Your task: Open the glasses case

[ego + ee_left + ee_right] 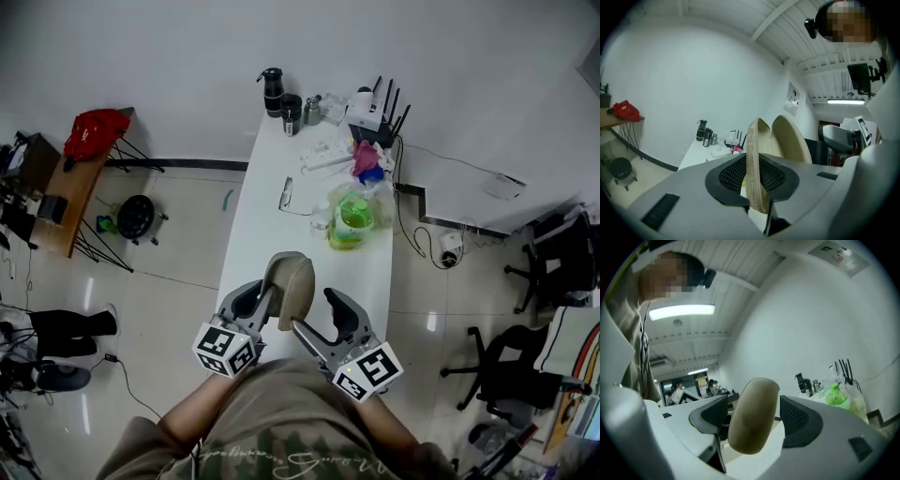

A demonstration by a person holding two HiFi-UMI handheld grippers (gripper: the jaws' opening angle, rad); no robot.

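Note:
The beige glasses case [289, 284] is held up over the near end of the white table [267, 234], its two halves parted in a narrow V. My left gripper [266, 298] is shut on the zippered rim of one half [755, 154], with its mesh pads on either side of it. The other half [791, 137] stands free to the right. My right gripper [319, 317] is just right of the case. In the right gripper view the rounded shell [751, 420] stands between its wide jaws, close to the left one, with a gap before the right pad [799, 420].
A pair of glasses [286, 195] lies mid-table. Behind it are a green bottle in a plastic bag [350, 218], a power strip [325, 155], a router [373, 114] and dark flasks [273, 91]. Office chairs [525, 366] stand at the right.

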